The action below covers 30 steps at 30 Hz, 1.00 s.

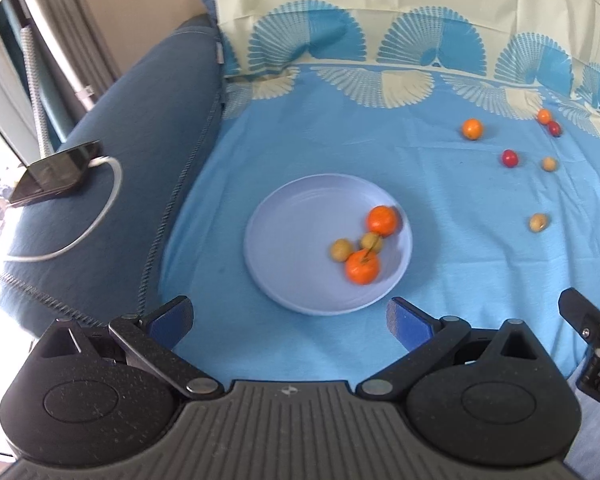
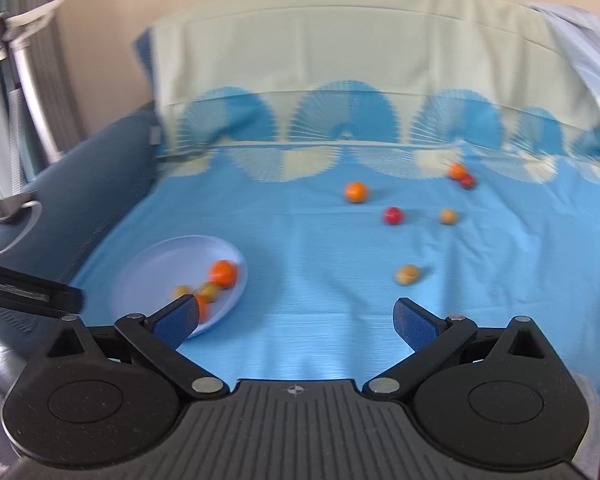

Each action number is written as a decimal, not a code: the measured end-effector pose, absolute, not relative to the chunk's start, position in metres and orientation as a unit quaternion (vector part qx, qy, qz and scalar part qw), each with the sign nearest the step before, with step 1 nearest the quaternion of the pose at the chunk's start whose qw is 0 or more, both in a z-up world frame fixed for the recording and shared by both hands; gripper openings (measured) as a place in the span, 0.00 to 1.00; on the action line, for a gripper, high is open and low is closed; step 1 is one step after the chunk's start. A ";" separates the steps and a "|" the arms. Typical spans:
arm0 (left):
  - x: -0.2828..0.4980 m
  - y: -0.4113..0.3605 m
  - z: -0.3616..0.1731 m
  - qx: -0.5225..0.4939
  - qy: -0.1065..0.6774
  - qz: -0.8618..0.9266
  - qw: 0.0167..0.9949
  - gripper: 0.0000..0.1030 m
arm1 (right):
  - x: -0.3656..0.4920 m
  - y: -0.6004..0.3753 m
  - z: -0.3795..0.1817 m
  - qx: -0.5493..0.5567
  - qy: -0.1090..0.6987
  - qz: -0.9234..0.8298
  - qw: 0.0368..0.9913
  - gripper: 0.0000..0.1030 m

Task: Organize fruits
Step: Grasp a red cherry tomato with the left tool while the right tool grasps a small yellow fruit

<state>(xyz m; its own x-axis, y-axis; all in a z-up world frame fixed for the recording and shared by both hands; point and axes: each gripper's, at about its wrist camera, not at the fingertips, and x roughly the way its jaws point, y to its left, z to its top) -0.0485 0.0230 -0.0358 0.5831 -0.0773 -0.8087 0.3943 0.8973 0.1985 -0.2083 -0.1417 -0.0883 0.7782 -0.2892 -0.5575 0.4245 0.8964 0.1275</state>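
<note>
Blue patterned sheet (image 1: 340, 152) covers the bed; dark blue cushion (image 1: 132, 184) along its left edge, carrying a phone (image 1: 54, 174) on a white cable (image 1: 100, 220).

Lavender plate (image 1: 300, 216) lies left of the sheet's middle, straight ahead of the left gripper (image 1: 290, 322), whose jaws are spread wide and hold nothing. On the plate's right half: two oranges (image 1: 382, 221) (image 1: 363, 267), two yellowish fruits (image 1: 342, 250) (image 1: 372, 242), all bunched and touching or nearly so.

Right gripper (image 2: 296, 320): also wide apart, empty, plate off its left finger.

Loose on the sheet toward the far right: orange (image 2: 356, 192), red fruit (image 2: 393, 215), yellowish fruit (image 2: 447, 216), small orange touching a red one (image 2: 462, 176), and the nearest yellowish fruit (image 2: 407, 274), ahead and just right of the right gripper.
</note>
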 end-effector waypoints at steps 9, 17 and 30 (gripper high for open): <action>-0.006 -0.039 -0.050 0.188 0.464 -0.134 0.855 1.00 | -0.166 -0.235 -0.151 0.124 0.301 -0.263 0.908 0.99; 0.025 -0.074 -0.070 0.212 0.482 -0.115 0.842 1.00 | -0.097 -0.280 -0.204 0.108 0.327 -0.207 0.916 0.80; 0.055 -0.226 -0.111 0.218 0.458 -0.215 0.835 1.00 | -0.106 -0.354 -0.213 0.114 0.269 -0.337 0.895 0.28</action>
<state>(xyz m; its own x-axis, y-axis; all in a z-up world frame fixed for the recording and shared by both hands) 0.0550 -0.2262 -0.1114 0.4887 -0.1601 -0.8576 0.5583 0.8127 0.1665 -0.1061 -0.3543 -0.2132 0.6280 -0.5419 -0.5585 0.6649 0.7465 0.0233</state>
